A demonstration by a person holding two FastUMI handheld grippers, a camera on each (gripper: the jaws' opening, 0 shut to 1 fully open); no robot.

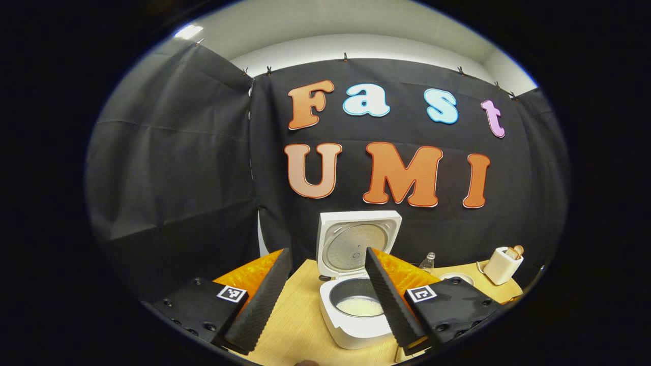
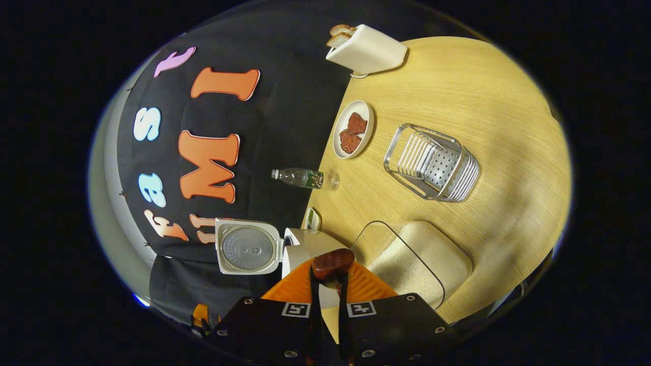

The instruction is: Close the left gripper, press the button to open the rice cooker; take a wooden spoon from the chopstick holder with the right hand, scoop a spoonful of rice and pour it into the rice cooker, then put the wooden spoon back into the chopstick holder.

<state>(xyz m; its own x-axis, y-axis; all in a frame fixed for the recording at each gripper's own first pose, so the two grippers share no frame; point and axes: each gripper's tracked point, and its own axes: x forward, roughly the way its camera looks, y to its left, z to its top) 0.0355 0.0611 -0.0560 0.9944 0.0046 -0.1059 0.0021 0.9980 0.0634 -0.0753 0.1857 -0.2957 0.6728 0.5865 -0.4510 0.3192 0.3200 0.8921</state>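
Observation:
The white rice cooker (image 1: 339, 321) stands on the table with its lid (image 1: 356, 239) raised, and rice (image 1: 360, 306) lies in its pot. My left gripper (image 1: 326, 252) hangs open in front of it, nothing between its fingers. In the right gripper view, which is rolled sideways, my right gripper (image 2: 329, 277) is shut on the wooden spoon (image 2: 333, 262). The spoon's dark bowl is beside the cooker's body (image 2: 305, 246), whose lid (image 2: 248, 246) is up. The metal chopstick holder (image 2: 432, 162) stands farther off on the table. A clear container of rice (image 2: 417, 259) sits beside the spoon.
A white toaster (image 2: 366, 48) with bread stands near the wall, also seen as the toaster (image 1: 502, 264) at right. A plate (image 2: 362, 113) with meat and a small bottle (image 2: 300, 178) sit between it and the cooker on the wooden table (image 2: 473, 91).

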